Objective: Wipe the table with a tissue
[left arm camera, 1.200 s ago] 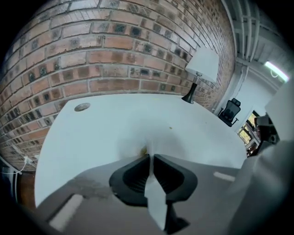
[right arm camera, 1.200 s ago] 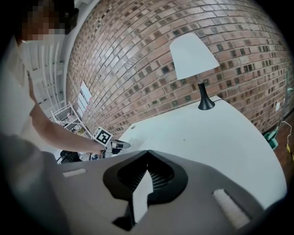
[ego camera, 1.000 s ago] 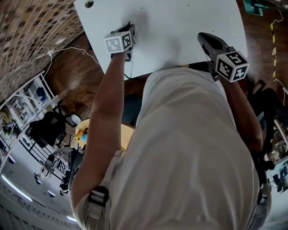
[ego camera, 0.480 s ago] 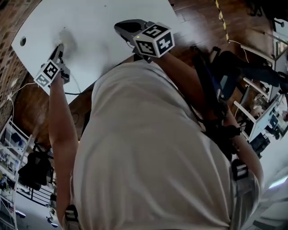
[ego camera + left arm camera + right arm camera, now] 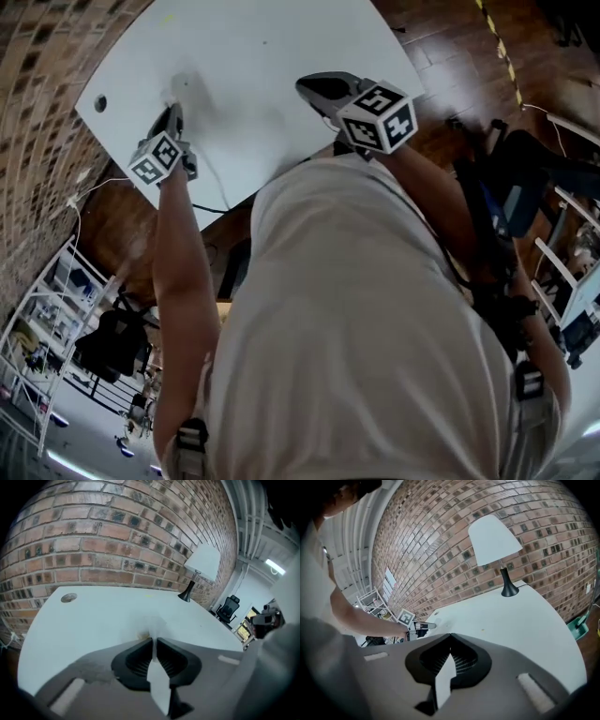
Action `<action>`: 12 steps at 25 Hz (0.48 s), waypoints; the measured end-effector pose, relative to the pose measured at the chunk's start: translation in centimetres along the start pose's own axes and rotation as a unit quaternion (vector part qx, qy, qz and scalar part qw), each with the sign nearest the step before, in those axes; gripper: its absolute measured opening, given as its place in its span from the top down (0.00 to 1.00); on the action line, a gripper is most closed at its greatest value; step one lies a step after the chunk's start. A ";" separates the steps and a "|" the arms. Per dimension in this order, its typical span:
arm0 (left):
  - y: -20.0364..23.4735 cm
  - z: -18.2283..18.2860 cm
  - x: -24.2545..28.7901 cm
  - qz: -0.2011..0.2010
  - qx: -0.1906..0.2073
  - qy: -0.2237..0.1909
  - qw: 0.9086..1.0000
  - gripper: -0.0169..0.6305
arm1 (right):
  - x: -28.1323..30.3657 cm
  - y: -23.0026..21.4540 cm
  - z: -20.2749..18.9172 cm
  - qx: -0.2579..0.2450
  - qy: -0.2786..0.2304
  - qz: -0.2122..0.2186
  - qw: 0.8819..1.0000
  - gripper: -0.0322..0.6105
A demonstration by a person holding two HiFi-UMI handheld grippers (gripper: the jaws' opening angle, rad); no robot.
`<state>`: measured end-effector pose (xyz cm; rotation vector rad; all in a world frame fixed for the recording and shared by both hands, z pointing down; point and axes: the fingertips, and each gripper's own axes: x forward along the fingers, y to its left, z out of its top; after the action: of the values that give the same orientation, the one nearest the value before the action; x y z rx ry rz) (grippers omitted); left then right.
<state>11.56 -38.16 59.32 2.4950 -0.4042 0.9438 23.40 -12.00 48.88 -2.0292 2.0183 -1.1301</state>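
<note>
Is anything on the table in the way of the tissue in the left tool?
Nothing visible. The left tool grips the tissue with bare table ahead; the lamp stands far ahead right, the hole cover far left.

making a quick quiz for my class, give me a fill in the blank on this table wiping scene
1. The left gripper is shut on a white ____.
2. The lamp stands on the table in front of a ____ wall.
3. The right gripper has its jaws together with ____ between them.
Missing words: tissue; brick; nothing.
</note>
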 end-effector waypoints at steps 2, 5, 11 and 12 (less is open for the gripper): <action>-0.2 -0.2 1.3 0.007 0.012 0.017 1.000 0.91 | -0.8 -1.0 -0.3 0.003 0.007 -0.017 1.000 0.94; 1.3 1.0 2.2 0.019 0.028 0.022 0.999 0.91 | -0.6 -1.6 -0.6 0.009 0.003 -0.028 1.000 0.94; 2.9 1.2 4.2 0.053 0.062 0.060 0.995 0.91 | -1.1 -2.3 -0.5 0.020 -0.009 -0.040 0.999 0.94; 3.1 1.3 4.3 0.065 0.067 0.060 0.994 0.91 | -1.4 -2.4 -0.5 0.021 -0.011 -0.042 0.999 0.94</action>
<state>14.14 -41.99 62.29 2.5387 -0.4840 1.2027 25.33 -10.18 49.90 -2.1149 1.8991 -1.1503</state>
